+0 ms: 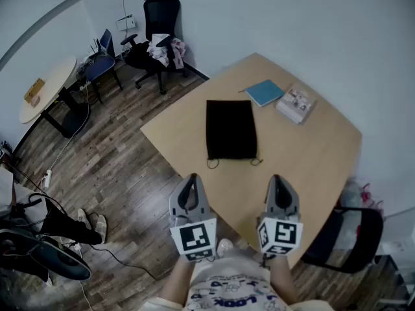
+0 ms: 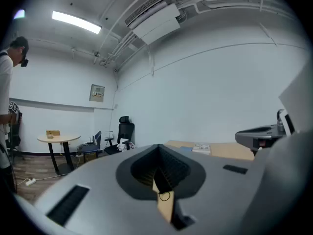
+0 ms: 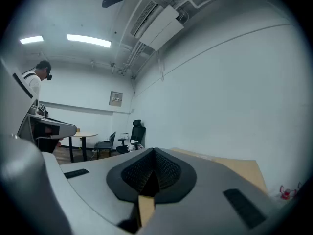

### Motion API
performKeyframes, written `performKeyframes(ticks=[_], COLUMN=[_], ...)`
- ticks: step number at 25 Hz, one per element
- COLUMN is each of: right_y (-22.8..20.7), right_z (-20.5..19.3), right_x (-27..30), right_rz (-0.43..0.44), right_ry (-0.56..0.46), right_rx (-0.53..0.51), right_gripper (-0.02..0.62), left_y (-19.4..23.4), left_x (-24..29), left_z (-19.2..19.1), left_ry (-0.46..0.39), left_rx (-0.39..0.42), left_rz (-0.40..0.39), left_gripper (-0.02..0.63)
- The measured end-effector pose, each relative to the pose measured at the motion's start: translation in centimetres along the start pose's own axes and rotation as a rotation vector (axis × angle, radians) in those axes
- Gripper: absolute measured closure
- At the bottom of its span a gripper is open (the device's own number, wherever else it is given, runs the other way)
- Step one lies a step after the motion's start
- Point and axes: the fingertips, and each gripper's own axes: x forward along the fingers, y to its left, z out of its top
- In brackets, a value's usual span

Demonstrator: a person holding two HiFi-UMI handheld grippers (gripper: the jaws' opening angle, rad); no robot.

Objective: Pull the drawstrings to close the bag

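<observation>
A black drawstring bag [image 1: 231, 129] lies flat on the wooden table [image 1: 311, 154], its mouth toward me. Two thin cord loops stick out at its near corners, the left drawstring [image 1: 212, 163] and the right drawstring [image 1: 257, 161]. My left gripper [image 1: 191, 181] hovers over the table's near edge, short of the bag, shut and empty. My right gripper [image 1: 278, 181] is beside it, also shut with nothing in it. Through the slit of the shut left jaws, the left gripper view shows a cord loop [image 2: 165, 196] on the table.
A blue notebook [image 1: 264, 92] and a printed book [image 1: 296, 103] lie beyond the bag. A black chair [image 1: 343, 237] stands at the table's right near corner. An office chair [image 1: 155, 34] and a round table [image 1: 47, 89] are at the far left. A person [image 3: 34, 89] stands by the wall.
</observation>
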Motion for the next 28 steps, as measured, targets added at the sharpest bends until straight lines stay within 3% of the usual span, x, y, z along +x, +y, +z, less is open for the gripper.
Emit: performKeyframes(ticks=[18,23,28], right_y=[-0.8,-1.7,-1.7], right_z=[-0.1,-1.5,-3.9], right_x=[0.9,1.6,3.1], right_rz=[0.002,0.012,0.051], right_ry=[0.009,0.028,0.111], right_rx=[-0.004,0.022,0.027], right_gripper=[0.595,0.595,0.594], left_y=[0.2,-0.1,0.2], left_x=[0.7,1.2,2.3], left_z=[-0.1,-2.1,-4.5], left_ry=[0.008,0.065,0.14], left_rx=[-0.022,-0.016,-0.023], left_rz=[0.002,-0.01,-0.015], left_gripper=[0.606,0.606,0.606])
